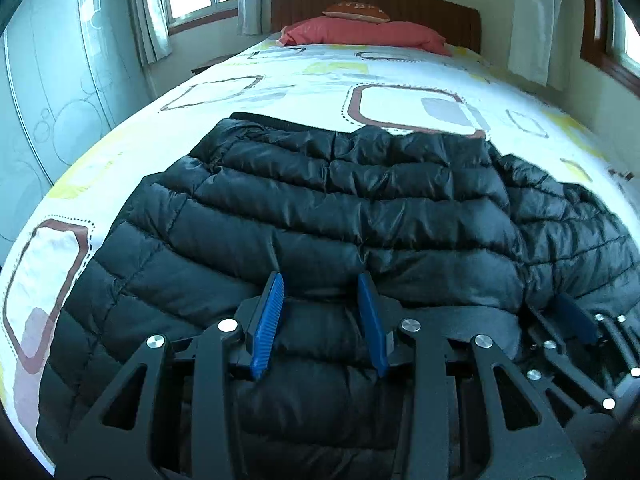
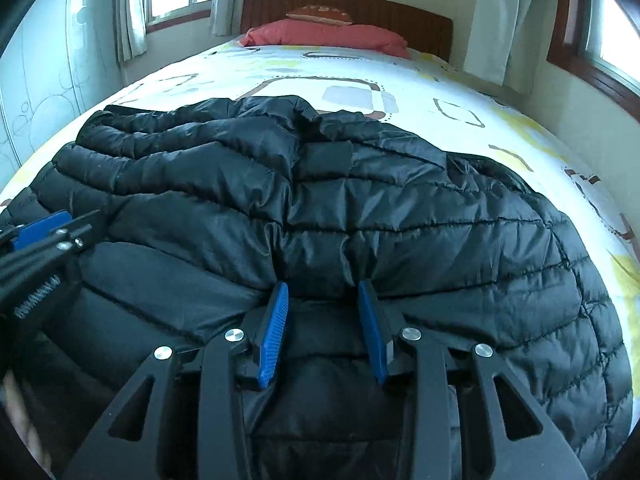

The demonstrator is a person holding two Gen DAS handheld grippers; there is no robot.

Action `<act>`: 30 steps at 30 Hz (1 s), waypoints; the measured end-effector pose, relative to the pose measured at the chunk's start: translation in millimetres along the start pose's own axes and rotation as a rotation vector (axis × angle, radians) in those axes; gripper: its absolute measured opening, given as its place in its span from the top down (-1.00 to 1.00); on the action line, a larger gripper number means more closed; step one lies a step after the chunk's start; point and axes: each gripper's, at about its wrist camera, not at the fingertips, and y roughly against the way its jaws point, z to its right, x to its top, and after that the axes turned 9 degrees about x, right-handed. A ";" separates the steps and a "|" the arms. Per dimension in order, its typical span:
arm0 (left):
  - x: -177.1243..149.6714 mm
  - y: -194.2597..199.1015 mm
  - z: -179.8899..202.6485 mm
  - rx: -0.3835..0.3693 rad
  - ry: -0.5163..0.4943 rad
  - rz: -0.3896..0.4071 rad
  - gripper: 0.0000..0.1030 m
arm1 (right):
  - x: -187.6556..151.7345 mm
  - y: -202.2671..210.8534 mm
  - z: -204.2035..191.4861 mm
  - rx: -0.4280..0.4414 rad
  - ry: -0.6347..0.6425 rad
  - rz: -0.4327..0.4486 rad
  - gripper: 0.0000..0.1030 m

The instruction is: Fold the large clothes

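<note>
on the bed (image 1: 304,76), only right view shows jacket's (image 2: 360,200) right edge.

A wide bed (image 1: 304,76) fills the room, covered by a white sheet (image 1: 400,68) printed with brown-outlined squares and yellow and grey patches. A black quilted jacket (image 1: 340,200) lies spread across the near end, puffy and creased. At the far end, against a dark wooden headboard (image 1: 420,8), a red pillow (image 1: 360,34) lies flat with a small orange cushion (image 1: 356,10) on top
</note>
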 end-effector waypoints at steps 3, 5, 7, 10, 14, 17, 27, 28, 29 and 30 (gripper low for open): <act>2.4 5.8 -12.6 -0.022 0.027 0.000 0.22 | -0.4 -1.0 -0.1 -0.008 0.007 0.004 0.28; 3.5 9.3 -23.1 -0.030 0.051 0.000 0.14 | -1.7 -1.8 -1.5 -0.010 0.009 0.005 0.28; 3.0 11.0 -31.9 -0.018 0.064 0.003 0.13 | 0.7 -4.3 -0.1 -0.013 0.011 0.006 0.28; 3.5 13.2 -47.6 0.003 0.087 0.004 0.12 | 0.7 -4.9 -2.2 -0.018 0.014 0.007 0.28; 5.8 17.6 -80.5 0.009 0.171 -0.007 -0.02 | -0.6 -3.2 -5.4 -0.021 0.014 0.010 0.28; 9.0 19.0 -110.4 0.026 0.234 -0.008 -0.03 | -1.1 -2.7 -6.6 -0.022 0.014 0.012 0.28; 1.5 -14.1 -191.5 -0.075 0.449 -0.140 -0.07 | -0.8 -3.1 -5.8 -0.021 0.013 0.012 0.28; -2.0 -16.9 -194.7 -0.100 0.468 -0.153 -0.16 | -0.9 -3.2 -5.7 -0.022 0.014 0.012 0.28; -4.2 -18.8 -196.7 -0.119 0.481 -0.161 -0.20 | -1.0 -3.2 -5.8 -0.022 0.014 0.012 0.28; -7.3 -21.7 -198.5 -0.153 0.498 -0.170 -0.21 | -1.0 -3.0 -5.9 -0.022 0.014 0.013 0.28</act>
